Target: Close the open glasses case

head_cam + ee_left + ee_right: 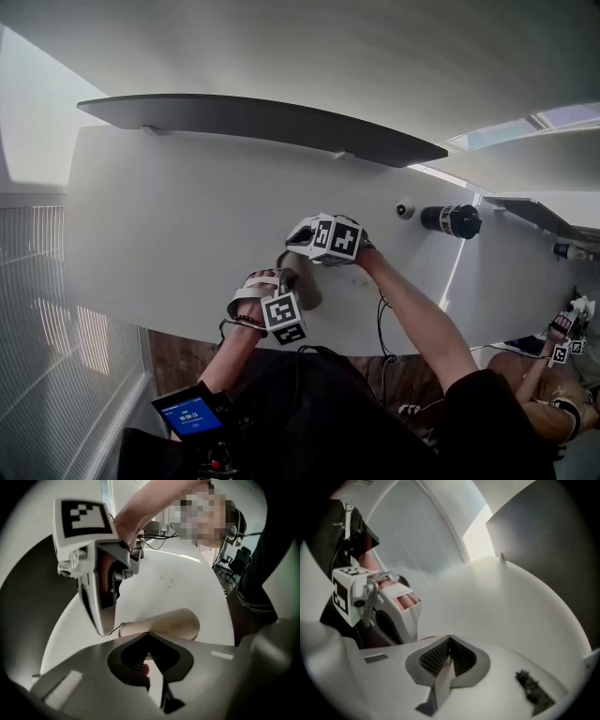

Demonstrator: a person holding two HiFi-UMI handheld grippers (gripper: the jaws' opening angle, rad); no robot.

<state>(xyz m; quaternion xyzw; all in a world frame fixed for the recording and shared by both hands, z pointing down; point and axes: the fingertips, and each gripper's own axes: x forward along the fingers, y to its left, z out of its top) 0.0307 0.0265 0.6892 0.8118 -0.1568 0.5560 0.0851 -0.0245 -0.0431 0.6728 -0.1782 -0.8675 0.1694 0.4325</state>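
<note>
Tan glasses case (174, 623) looks shut on the counter (187, 590). Your left gripper (149, 636) and right gripper (449, 640): jaws closed, holding nothing. You only need to confirm the latch.

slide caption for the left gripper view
Left gripper, jaws shut, at a tan glasses case on a white table, right gripper alongside.
</note>
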